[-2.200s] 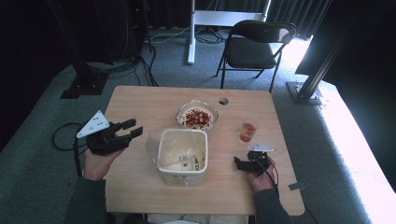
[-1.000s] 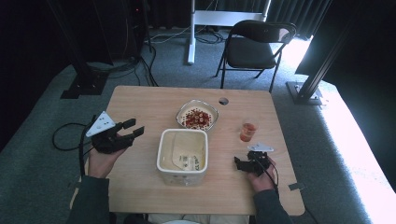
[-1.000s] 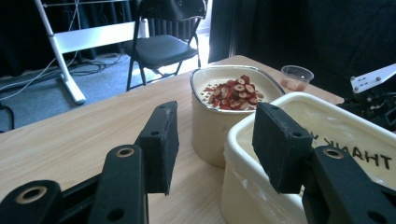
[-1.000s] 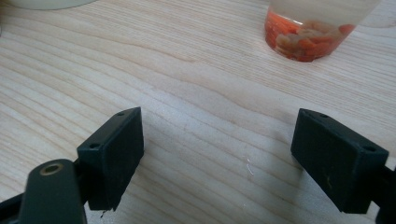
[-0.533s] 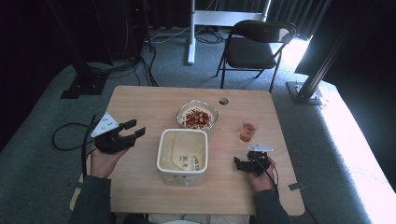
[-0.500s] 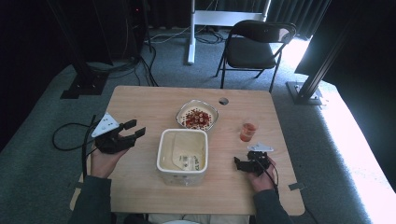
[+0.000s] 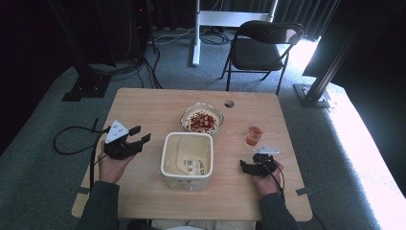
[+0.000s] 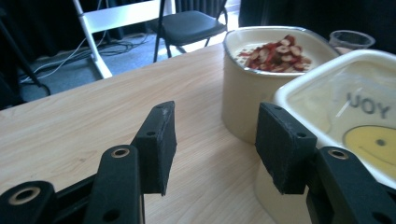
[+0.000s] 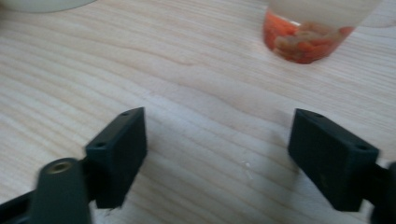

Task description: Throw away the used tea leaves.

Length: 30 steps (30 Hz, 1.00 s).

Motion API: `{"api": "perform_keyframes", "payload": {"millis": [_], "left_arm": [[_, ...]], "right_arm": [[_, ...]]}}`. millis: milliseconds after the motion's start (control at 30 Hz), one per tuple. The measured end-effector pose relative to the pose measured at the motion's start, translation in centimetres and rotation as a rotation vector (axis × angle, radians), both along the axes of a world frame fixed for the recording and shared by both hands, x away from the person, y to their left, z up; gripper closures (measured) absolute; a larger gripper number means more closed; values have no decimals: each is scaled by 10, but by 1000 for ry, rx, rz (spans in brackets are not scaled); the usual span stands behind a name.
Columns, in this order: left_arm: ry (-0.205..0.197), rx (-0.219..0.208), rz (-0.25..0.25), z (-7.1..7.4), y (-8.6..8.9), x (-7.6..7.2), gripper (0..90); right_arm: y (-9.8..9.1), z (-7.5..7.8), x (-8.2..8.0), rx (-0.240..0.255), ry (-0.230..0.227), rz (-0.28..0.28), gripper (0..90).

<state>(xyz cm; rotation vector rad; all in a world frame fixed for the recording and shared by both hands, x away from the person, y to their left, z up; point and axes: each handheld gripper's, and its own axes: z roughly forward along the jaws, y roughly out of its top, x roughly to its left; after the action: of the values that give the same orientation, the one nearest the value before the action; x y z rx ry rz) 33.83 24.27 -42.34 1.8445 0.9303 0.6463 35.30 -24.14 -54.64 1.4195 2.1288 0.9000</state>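
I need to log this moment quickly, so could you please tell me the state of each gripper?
Left gripper: open, holding nothing, jaws just opening further.
Right gripper: open, holding nothing, jaws just closing somewhat.

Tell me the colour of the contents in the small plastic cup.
Orange-red, clearest in the right gripper view: small plastic cup.

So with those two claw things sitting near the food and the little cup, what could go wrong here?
The right gripper sits open, pointing toward the small plastic cup; a clumsy push could tip it and spill the orange contents over the table. The left gripper is open close beside the cream tub and the bowl of red slices, so a careless sweep might shove either aside.
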Motion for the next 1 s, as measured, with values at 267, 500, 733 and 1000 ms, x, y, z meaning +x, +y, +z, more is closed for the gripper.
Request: {"api": "perform_keyframes", "payload": {"millis": [267, 500, 733, 1000], "left_arm": [[58, 24, 44, -31, 4, 9, 495], [84, 22, 72, -44, 10, 12, 495], [91, 36, 79, -50, 9, 16, 493], [100, 55, 78, -56, 6, 19, 492]], "right_arm": [[-14, 14, 13, 13, -27, -38, 121], [-23, 17, 27, 17, -79, -66, 117], [-28, 28, 40, 39, -159, -56, 133], [-33, 29, 58, 100, -204, -64, 149]]}}
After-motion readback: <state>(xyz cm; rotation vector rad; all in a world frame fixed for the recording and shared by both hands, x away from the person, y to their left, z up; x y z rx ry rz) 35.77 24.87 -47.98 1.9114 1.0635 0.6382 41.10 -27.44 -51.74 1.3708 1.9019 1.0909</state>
